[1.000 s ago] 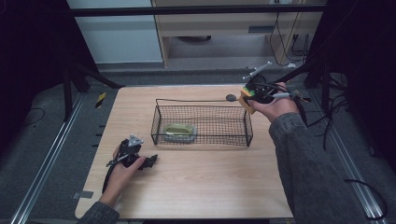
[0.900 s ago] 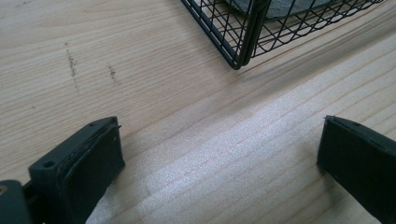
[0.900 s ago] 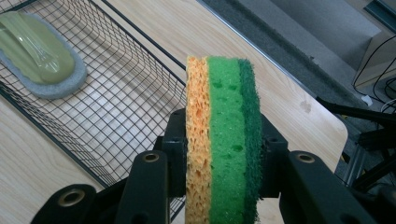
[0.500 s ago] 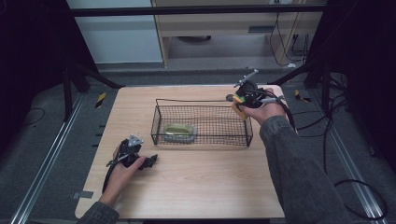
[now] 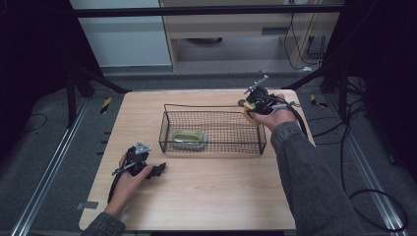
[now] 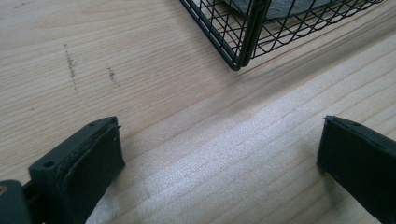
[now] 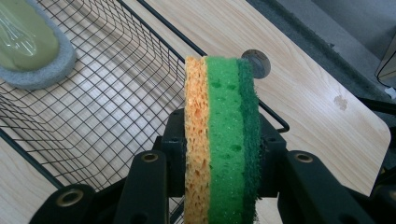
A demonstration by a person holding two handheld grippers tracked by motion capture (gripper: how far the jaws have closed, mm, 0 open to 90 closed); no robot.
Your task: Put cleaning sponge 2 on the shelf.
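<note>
Your right gripper [image 7: 219, 186] jaws pinch the sponge [image 7: 222, 135] across its layers: soft, light, compressible, so grip mid-body.

A: In the right gripper view the sponge [image 7: 220, 140] runs off the bottom edge; its lower end is cut away, and the pads pressing it sit mostly behind its sides.

B: The green-topped thing [image 7: 29, 44] in the wire basket [image 7: 116, 107] is cropped at the upper left; what it is, I cannot tell.

A: In the left gripper view both black pieces of the left tool [image 6: 219, 168] are clipped by the frame; the basket corner is cut off at the top.

B: In the high view the sponge is too small to read.
</note>
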